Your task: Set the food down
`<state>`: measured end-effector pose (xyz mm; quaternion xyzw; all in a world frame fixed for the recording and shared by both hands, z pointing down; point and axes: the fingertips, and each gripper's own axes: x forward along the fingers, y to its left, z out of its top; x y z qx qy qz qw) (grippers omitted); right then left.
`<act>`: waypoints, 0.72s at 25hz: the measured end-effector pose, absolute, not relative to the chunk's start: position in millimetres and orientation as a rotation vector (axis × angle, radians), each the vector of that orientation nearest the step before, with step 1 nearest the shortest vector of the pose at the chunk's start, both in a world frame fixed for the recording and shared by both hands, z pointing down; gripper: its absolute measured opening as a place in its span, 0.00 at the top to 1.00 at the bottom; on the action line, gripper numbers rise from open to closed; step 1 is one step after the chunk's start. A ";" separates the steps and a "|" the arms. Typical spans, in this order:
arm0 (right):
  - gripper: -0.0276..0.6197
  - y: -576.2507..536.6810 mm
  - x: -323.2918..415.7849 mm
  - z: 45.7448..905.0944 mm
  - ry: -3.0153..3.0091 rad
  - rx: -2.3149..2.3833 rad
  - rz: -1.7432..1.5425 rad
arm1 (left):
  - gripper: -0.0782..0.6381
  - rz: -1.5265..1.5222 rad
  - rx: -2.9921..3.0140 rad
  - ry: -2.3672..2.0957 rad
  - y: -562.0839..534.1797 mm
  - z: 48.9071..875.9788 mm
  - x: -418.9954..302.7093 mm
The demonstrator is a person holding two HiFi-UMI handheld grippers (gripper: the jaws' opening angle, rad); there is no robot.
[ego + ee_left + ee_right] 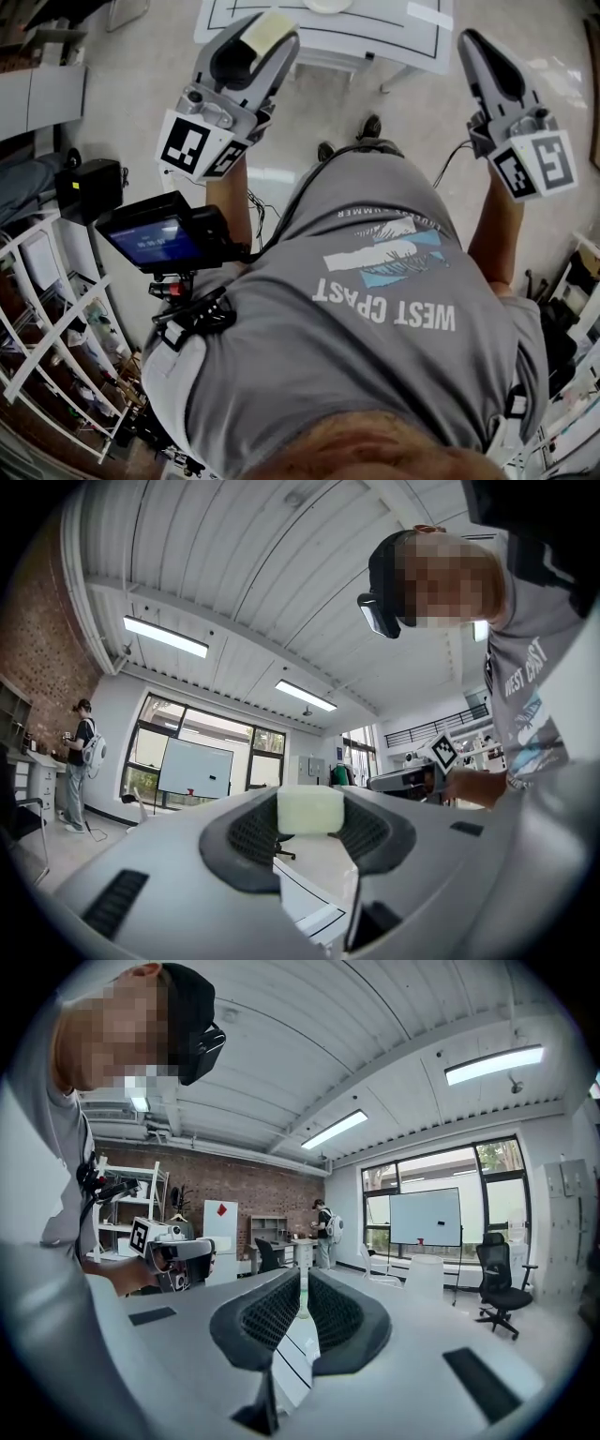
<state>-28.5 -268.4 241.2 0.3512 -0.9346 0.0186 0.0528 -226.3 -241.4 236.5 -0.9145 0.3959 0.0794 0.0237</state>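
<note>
The left gripper [255, 42] has its jaws spread wide and clamped on a pale yellow, soft-looking rectangular block of food [310, 810], which sits pinched between the pad tips. That probably keeps the block clear to be lowered. It is carried in the air by the near left corner of the white table with black ruled lines [375, 33], not yet resting on it. The right gripper [302, 1307] is empty, its jaws drawn almost together, held off near the table's near right corner, apparently out of the way.
</note>
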 end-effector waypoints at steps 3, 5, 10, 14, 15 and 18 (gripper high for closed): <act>0.94 -277.8 -30.7 240.7 -2.858 1.036 0.065 | 0.65 0.237 -2.830 1.259 -247.2 236.0 -224.5; 0.94 -287.1 -30.3 238.3 -2.873 1.023 0.071 | 0.65 0.216 -2.822 1.274 -252.2 233.5 -222.9; 0.94 -323.1 -26.7 216.5 -2.906 0.952 0.060 | 0.65 0.198 -2.782 1.330 -281.0 208.9 -215.1; 0.94 -350.9 -20.4 207.2 -2.932 0.897 0.063 | 0.65 0.169 -2.758 1.378 -303.5 200.5 -205.8; 0.94 -357.6 -15.8 210.7 -2.940 0.882 0.065 | 0.65 0.156 -2.749 1.390 -309.5 203.0 -201.1; 0.94 -378.7 6.5 229.5 -2.958 0.864 0.070 | 0.65 0.127 -2.725 1.424 -326.6 218.5 -181.8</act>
